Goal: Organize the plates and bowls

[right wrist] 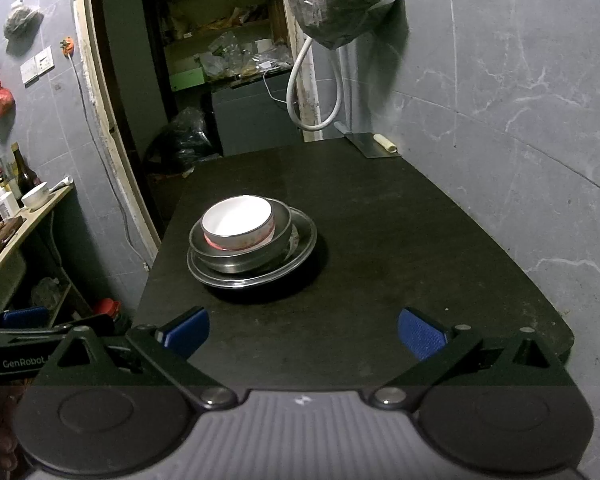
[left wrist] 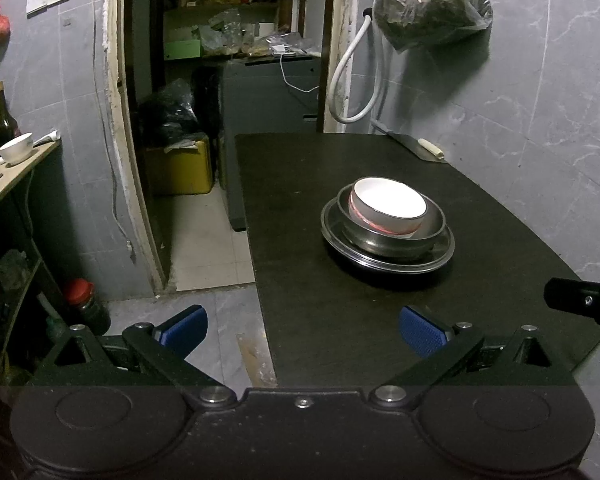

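I am holding my left gripper (left wrist: 302, 330) and right gripper (right wrist: 303, 332) spread wide, gripping nothing. Beyond them, on the dark table (right wrist: 400, 248), the white bowl (right wrist: 238, 220) is sitting nested in a metal bowl (right wrist: 260, 258) on a metal plate (right wrist: 300, 248); the doorway shelves are too dim to read.

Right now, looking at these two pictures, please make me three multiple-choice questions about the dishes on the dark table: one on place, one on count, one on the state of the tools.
1. Where does the white bowl sit?
A. Inside the metal bowl
B. Beside the stack, on the table
C. On the wooden shelf

2. How many dishes are in the stack?
A. Two
B. Three
C. Five

3. What state are the two tools in?
A. Both shut on a bowl
B. One open, one shut
C. Both open and empty

Answers:
1. A, the metal rim rings the white bowl.
2. B, white bowl, metal bowl, and metal plate beneath.
3. C, the left tool and right tool show spread blue pads with nothing between.
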Tool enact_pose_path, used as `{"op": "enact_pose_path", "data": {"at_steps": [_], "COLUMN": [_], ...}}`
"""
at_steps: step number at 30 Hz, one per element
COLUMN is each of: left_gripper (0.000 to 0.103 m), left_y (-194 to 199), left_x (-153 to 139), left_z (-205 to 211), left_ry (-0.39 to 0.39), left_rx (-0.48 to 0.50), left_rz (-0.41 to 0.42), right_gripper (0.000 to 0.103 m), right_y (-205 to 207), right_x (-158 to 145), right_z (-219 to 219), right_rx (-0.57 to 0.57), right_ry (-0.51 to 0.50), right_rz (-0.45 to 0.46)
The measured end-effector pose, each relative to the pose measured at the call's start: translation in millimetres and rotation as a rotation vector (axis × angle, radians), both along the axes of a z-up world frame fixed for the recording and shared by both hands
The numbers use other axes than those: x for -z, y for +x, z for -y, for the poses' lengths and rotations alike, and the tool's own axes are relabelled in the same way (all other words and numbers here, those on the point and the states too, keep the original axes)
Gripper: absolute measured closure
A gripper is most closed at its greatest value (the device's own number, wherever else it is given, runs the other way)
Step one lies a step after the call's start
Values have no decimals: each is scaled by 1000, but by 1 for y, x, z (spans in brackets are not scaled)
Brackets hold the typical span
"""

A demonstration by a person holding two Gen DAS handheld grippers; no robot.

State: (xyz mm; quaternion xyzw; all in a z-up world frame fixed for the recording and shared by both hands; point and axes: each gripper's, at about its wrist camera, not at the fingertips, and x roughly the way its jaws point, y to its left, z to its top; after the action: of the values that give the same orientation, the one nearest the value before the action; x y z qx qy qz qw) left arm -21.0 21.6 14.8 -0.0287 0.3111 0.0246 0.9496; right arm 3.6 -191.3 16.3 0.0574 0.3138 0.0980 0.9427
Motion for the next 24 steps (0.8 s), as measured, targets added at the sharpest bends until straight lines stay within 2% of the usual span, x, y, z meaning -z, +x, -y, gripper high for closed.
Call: {"op": "enact_pose_path", "data": {"at_steps": [24], "left_gripper": [1], "left_y": [2], "left_x": [-1], "left_z": [8], "left_ry": [-9], "left_rx": [9], "left_rz": [-8], "right_gripper": [0], "right_y": [0], "right_x": [1], "right_z": [3], "right_rx": [-1], "right_ry": [3], "right_rz": [-2]}}
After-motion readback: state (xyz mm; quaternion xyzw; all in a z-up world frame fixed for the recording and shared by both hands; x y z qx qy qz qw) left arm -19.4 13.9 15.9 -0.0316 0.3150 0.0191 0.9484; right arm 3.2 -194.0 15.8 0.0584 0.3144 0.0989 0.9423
